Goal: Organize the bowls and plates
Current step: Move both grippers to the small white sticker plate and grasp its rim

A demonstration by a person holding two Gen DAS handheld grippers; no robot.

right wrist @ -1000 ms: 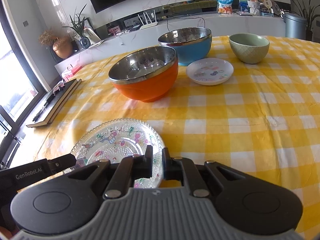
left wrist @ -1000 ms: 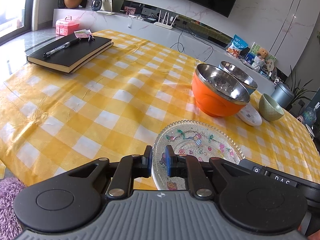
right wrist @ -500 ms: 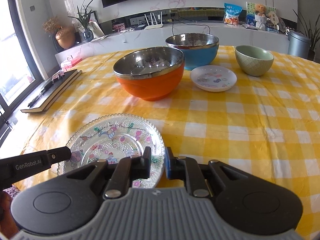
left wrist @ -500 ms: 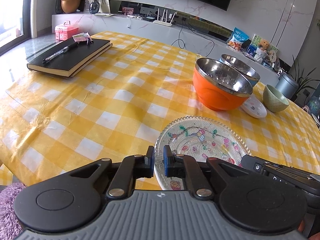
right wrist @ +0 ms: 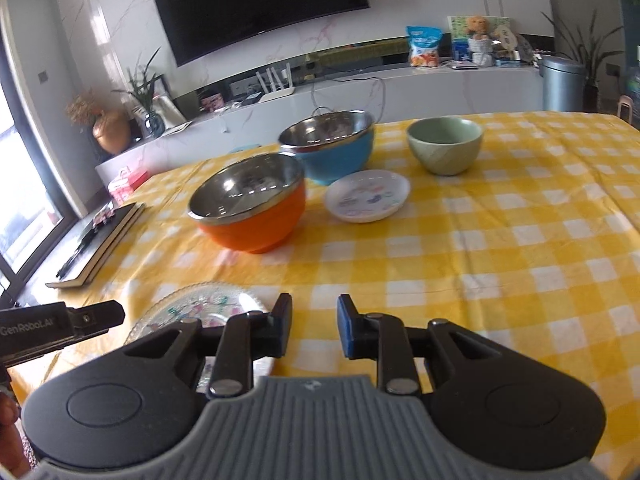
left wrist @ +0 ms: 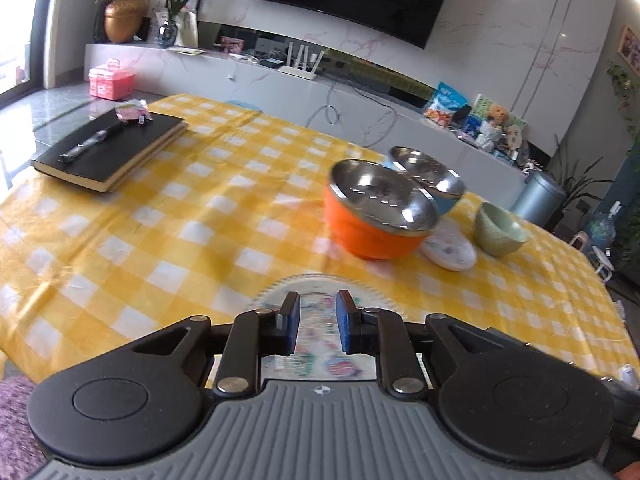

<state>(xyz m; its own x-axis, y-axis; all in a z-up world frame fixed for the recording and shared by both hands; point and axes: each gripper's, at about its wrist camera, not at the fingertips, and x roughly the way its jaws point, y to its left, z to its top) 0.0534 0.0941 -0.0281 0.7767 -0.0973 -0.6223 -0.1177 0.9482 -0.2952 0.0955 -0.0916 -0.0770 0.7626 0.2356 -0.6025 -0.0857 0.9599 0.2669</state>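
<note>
Plates and bowls were spread over a table [right wrist: 520,240] covered in a yellow and white checked cloth. Nearest the cameras lay a clear glass plate [left wrist: 316,292] with a beaded rim and a coloured cartoon pattern, flat on the cloth at the table's near edge. The left gripper [left wrist: 317,328] hovered above it, its two blue-padded fingers apart after just opening, with the plate seen through the gap below them and neither pad pressing on it. The right gripper [right wrist: 311,332] hung just to the right of the plate, over bare cloth; its fingers had also just been opening and stood apart with nothing between them.

Farther back sat an orange bowl [right wrist: 252,208] with a steel lining, a blue bowl [right wrist: 332,148] of the same kind just behind it, a small white plate [right wrist: 367,196] with faint printed pictures just beside both, and a green bowl [right wrist: 445,145] standing apart to the right.

A black notebook [left wrist: 110,148] with a pen [left wrist: 92,142] on top lay at the table's far left. In the right wrist view, white lettering on the left tool's body read "GenRobot.AI" [right wrist: 27,329]. A dark television [right wrist: 256,4] hung on the marble wall behind.
</note>
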